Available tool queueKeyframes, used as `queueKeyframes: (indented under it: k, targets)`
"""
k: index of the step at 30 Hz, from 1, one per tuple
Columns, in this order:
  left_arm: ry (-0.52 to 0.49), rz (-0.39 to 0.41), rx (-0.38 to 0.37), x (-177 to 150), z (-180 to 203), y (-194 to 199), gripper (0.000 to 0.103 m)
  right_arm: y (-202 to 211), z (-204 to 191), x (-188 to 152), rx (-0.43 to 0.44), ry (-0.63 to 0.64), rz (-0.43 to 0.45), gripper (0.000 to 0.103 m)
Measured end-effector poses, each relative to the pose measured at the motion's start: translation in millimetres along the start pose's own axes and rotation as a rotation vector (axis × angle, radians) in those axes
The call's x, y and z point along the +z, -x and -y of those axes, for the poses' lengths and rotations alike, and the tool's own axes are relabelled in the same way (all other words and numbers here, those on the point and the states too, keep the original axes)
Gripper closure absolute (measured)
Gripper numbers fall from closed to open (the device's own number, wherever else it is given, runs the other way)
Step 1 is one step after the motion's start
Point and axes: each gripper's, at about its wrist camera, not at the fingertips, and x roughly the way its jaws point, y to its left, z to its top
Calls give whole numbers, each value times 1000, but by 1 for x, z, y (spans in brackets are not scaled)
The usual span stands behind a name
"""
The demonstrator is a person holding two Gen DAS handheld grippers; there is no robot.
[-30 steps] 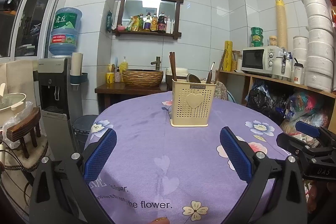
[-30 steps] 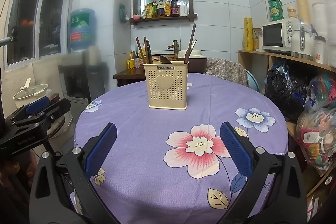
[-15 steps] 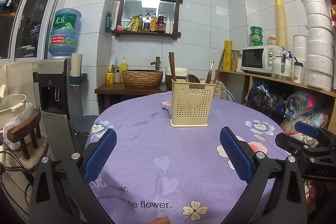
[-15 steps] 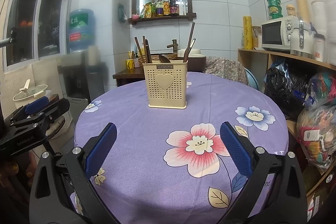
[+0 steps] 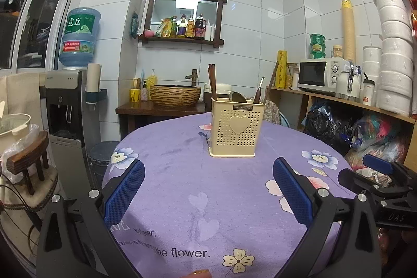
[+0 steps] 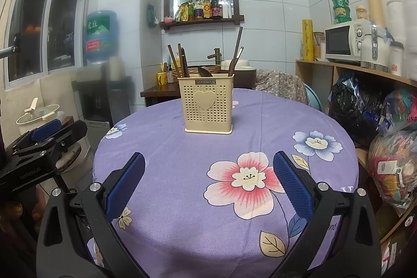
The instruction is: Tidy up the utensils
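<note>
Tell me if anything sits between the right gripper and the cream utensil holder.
Nothing visible does. Only bare purple flowered tablecloth lies between the open right gripper and the cream perforated plastic utensil holder.

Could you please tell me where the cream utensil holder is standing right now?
The cream utensil holder stands upright on the purple floral tablecloth, centred toward the table's far side in both wrist views, ahead of both open grippers, touching neither.
</note>
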Motion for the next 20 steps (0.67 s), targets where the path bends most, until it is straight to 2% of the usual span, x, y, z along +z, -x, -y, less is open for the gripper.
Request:
queueKeyframes:
  k: [20]
  targets:
    - [7, -16, 20, 1, -2, -2, 5, -1, 0, -3, 0, -4, -4, 6]
